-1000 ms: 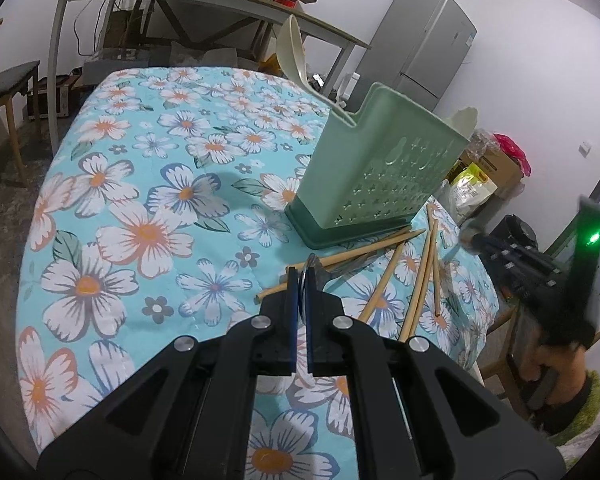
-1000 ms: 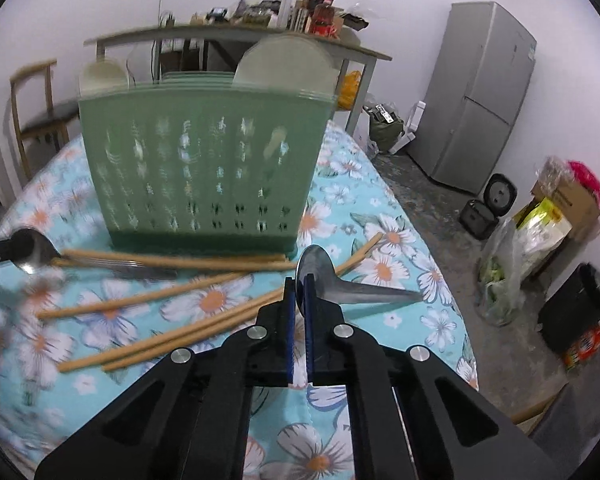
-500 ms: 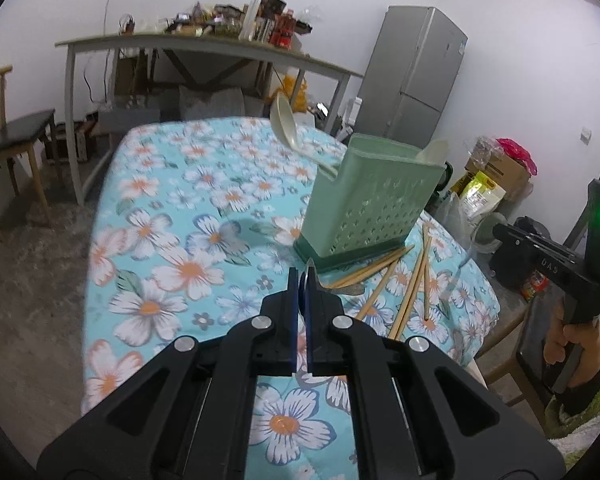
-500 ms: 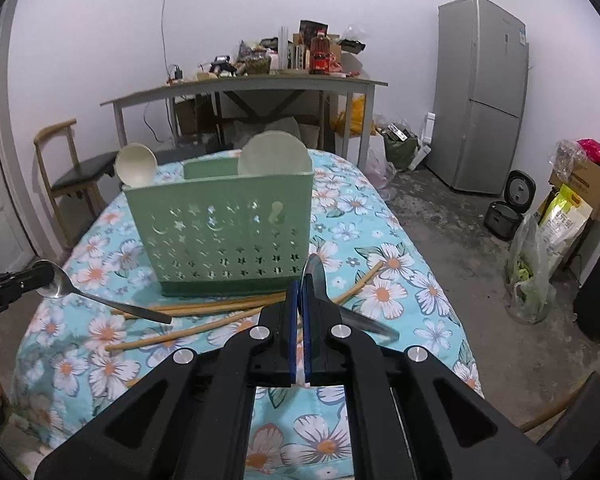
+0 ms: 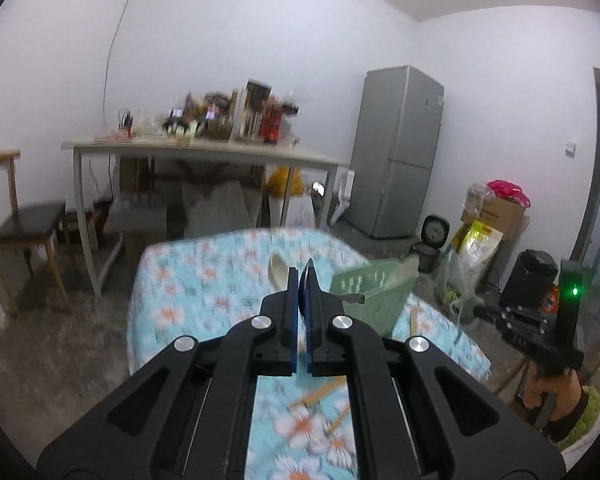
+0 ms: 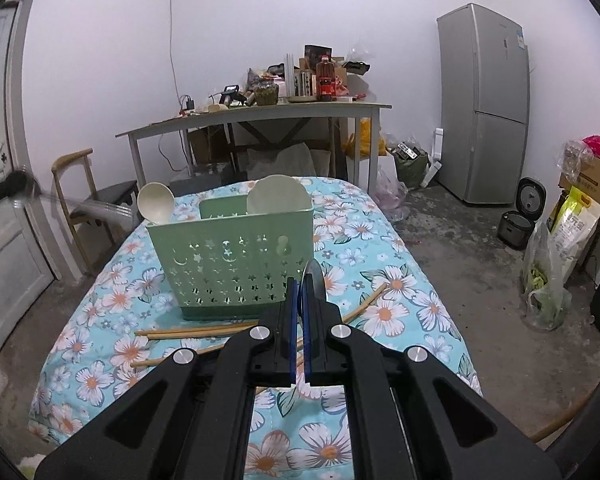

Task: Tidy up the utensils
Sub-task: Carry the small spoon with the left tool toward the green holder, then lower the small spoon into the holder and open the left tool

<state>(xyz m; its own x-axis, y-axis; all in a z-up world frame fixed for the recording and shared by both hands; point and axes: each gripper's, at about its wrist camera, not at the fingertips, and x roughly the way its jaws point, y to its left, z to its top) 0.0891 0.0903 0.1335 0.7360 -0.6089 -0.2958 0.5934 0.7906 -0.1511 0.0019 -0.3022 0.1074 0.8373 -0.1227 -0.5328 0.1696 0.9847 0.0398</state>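
A green perforated utensil caddy (image 6: 236,256) stands on the floral tablecloth (image 6: 400,304), with two white ladles (image 6: 155,203) (image 6: 278,196) sticking out of it. Several wooden chopsticks (image 6: 196,330) lie in front of its base. My right gripper (image 6: 300,284) is shut on a metal spoon (image 6: 315,280), held in the air on the near side of the caddy. My left gripper (image 5: 300,280) is shut on another metal spoon (image 5: 311,276), high above the table with the caddy (image 5: 374,292) below and to its right. That spoon shows blurred at the far left in the right wrist view.
A cluttered side table (image 6: 260,114) stands behind the floral table, a wooden chair (image 6: 100,196) to its left, a grey fridge (image 6: 484,100) at the right wall. Bags, a box and a rice cooker (image 6: 516,228) sit on the floor right. A person's hand (image 5: 540,392) holds the right gripper.
Both grippers have risen with their spoons, the left one much more. The left view has tilted up from the tabletop to the room; the caddy now sits lower and farther.
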